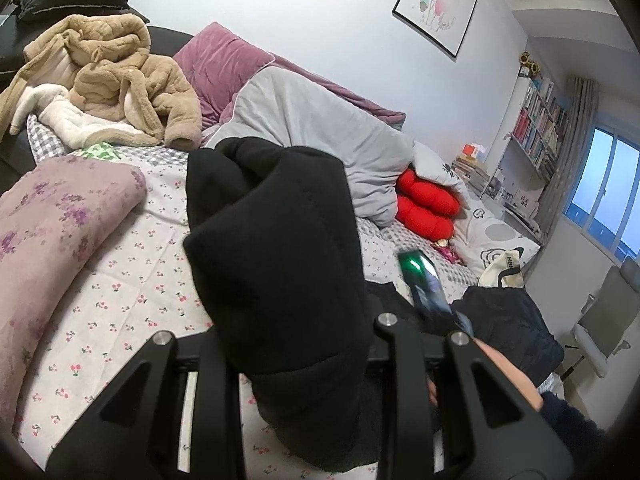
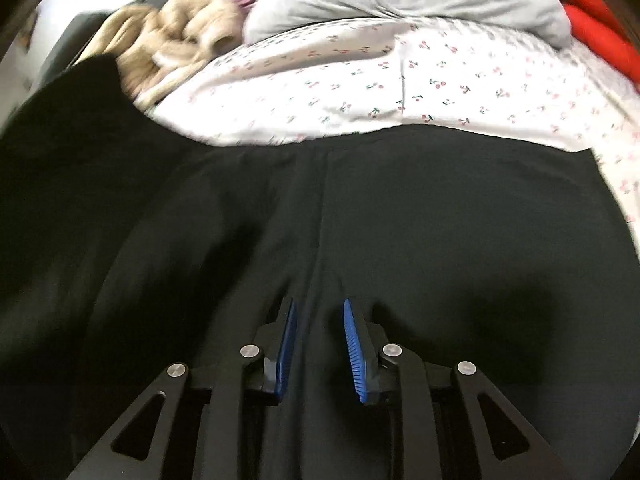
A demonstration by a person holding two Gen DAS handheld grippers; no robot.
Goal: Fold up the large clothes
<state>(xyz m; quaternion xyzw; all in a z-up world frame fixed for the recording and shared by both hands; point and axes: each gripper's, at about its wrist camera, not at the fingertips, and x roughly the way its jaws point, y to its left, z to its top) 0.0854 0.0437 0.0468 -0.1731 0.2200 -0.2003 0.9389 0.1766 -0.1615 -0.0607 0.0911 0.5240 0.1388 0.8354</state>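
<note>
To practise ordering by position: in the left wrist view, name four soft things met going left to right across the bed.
Tan fleece coat → held black garment → grey quilt → red puffy cushion.

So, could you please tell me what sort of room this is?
Most likely a bedroom at home: a bed with a cherry-print sheet, a grey duvet heaped on it, and bookshelves beside the window.

Cherry-print sheet (image 1: 120, 300) across the bed. Tan fleece coat (image 1: 132, 80) heaped at the far left, beside a purple pillow (image 1: 220, 60). Grey duvet (image 1: 304, 120) bunched in the middle, red cushion (image 1: 426, 208) tucked at its right end. Floral purple blanket (image 1: 60, 220) rolled at the left edge. Two framed pictures (image 1: 436, 4) on the wall, bookshelf (image 1: 536, 124) and window (image 1: 608, 192) at right.
</note>
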